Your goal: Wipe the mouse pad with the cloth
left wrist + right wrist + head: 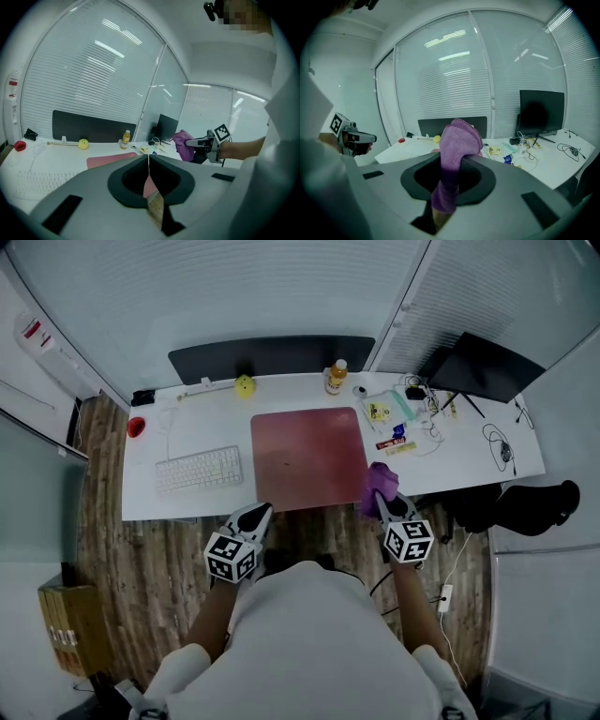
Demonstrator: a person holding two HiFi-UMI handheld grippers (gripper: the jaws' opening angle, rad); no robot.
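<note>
A dark pink mouse pad [307, 457] lies in the middle of the white desk [487, 465]. My right gripper [381, 498] is shut on a purple cloth [379, 483], held just off the desk's front edge by the pad's near right corner. The cloth [454, 154] bulges up between the jaws and hangs down in the right gripper view. My left gripper [259, 515] hangs in front of the desk edge below the pad's near left corner, jaws shut with nothing in them. The left gripper view shows the pad [110, 161], the cloth [183, 146] and the right gripper [193, 142].
A white keyboard [198, 469] lies left of the pad. Behind it sit a yellow ball [245, 385], an orange bottle [335, 377] and a red item [137, 427]. Cables, packets and a black monitor [485, 367] crowd the right side. The floor is wooden.
</note>
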